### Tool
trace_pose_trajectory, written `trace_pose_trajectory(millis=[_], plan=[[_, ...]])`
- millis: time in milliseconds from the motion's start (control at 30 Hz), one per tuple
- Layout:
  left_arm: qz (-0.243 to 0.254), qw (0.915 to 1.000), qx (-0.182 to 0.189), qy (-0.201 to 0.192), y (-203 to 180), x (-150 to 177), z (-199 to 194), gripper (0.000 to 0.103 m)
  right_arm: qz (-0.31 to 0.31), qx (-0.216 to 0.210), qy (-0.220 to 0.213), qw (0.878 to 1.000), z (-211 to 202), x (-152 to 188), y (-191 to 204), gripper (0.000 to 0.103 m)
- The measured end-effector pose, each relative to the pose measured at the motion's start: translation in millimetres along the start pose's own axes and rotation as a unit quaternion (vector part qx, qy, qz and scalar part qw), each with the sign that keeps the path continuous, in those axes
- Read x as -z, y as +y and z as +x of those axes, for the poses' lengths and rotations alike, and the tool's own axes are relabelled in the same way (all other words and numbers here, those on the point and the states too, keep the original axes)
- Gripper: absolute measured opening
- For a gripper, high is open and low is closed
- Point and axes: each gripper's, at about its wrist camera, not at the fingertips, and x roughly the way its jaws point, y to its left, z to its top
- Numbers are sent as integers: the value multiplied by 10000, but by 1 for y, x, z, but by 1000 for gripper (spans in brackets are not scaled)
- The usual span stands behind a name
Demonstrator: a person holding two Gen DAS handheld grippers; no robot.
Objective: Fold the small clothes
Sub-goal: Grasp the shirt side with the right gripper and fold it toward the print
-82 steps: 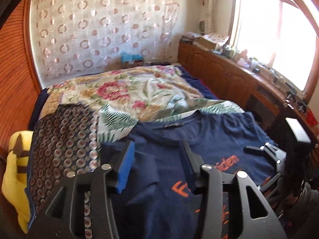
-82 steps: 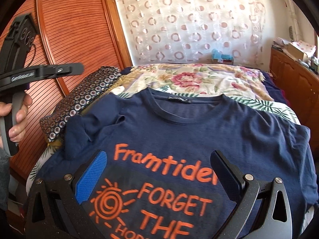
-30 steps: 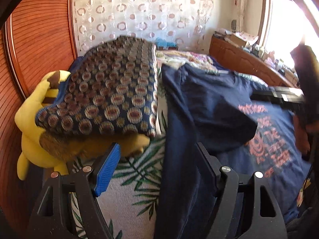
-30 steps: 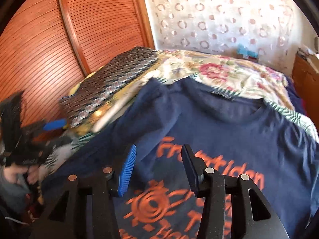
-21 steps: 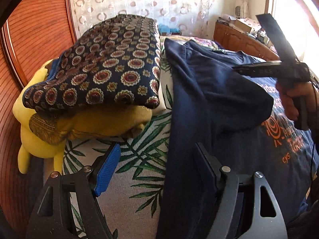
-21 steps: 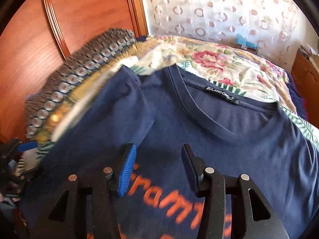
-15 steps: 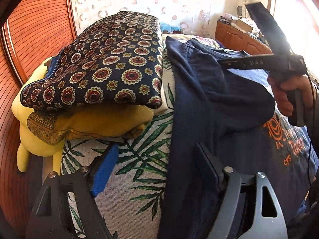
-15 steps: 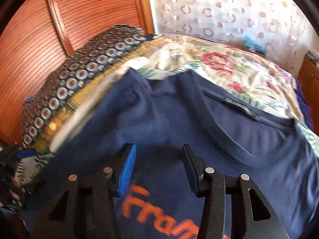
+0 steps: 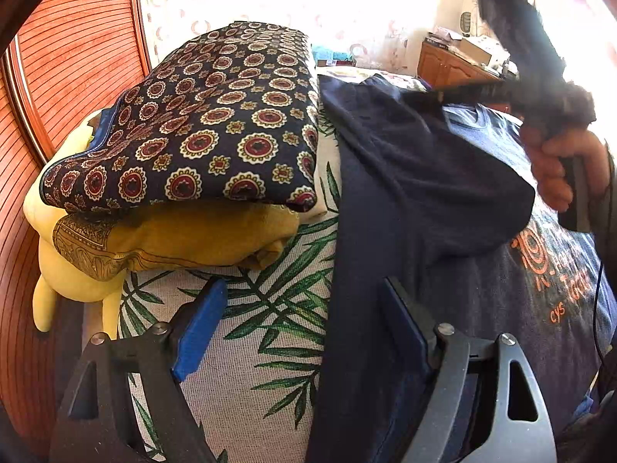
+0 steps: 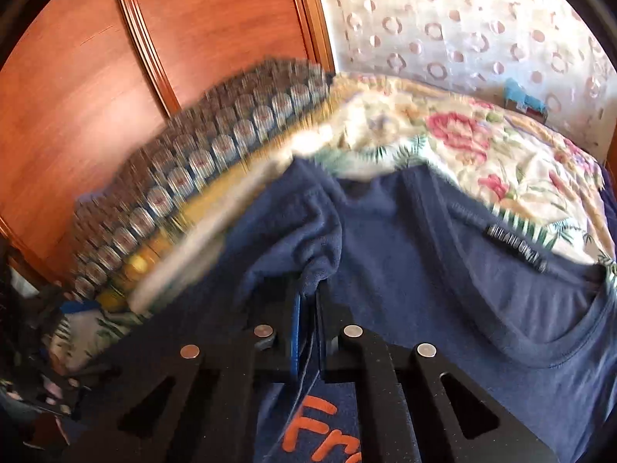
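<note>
A navy T-shirt (image 9: 416, 193) with orange print lies flat on the bed; it also shows in the right wrist view (image 10: 443, 270). My left gripper (image 9: 300, 332) is open over the shirt's left side edge, one finger over the leaf-print cover, the other over navy cloth. My right gripper (image 10: 306, 301) is shut on a bunched fold of the shirt's left sleeve (image 10: 304, 227). In the left wrist view the right gripper shows blurred, held in a hand (image 9: 559, 169) above the shirt.
A folded patterned navy cloth (image 9: 216, 127) lies on yellow fabric and a yellow plush toy (image 9: 73, 270) left of the shirt. A floral bed cover (image 10: 482, 142) lies beyond the collar. A wooden wardrobe (image 10: 115, 58) stands at the left, a curtain behind.
My right gripper has closed from open onto the shirt's left sleeve. My left gripper has stayed open at the shirt's left edge, barely moving.
</note>
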Motion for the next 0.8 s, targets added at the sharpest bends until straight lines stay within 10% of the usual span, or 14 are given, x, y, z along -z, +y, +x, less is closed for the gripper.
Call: trace_pose_trajectory(millis=[267, 400, 667, 800], plan=[[-3, 10000, 6, -2, 1, 0, 0, 82, -244, -788, -230, 9963, -14, -23, 40, 10], [-5, 10000, 9, -2, 1, 0, 0, 82, -315, -607, -220, 9974, -14, -20, 34, 56], [-5, 10000, 8, -3, 0, 0, 0, 82, -169, 509, 36, 9986, -16, 11, -19, 57], [-8, 10000, 8, -5, 0, 0, 0, 82, -184, 251, 170, 9994, 0, 17, -13, 57]])
